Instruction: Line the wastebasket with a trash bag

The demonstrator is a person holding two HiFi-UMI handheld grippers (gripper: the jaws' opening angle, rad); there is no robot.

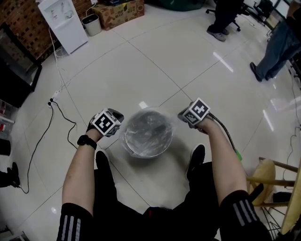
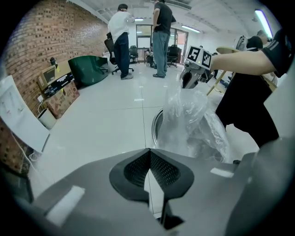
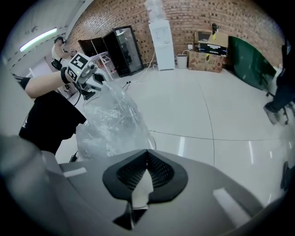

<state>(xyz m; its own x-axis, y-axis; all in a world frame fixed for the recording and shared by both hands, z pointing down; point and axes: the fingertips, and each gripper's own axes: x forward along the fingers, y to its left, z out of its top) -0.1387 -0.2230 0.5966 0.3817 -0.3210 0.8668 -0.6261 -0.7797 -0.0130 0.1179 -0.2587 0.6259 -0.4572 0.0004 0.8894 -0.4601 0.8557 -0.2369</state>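
Between the clenched jaws of left gripper (image 2: 148, 152) and right gripper (image 3: 147, 152) alike, pinching opposite edges of the clear trash bag (image 2: 193, 124) heaped over the wastebasket (image 2: 156, 128) just ahead; judged feather-light, limp, slippery, easily torn, so best taken by the mouth hem.

A large open-plan office or lab space: glossy white tiled floor (image 1: 155, 61), red brick wall (image 3: 193, 14), ceiling strip light (image 2: 262, 20), a white water dispenser (image 1: 63, 23), cardboard boxes (image 1: 120, 12) and a black glass-door cabinet (image 3: 124, 44).
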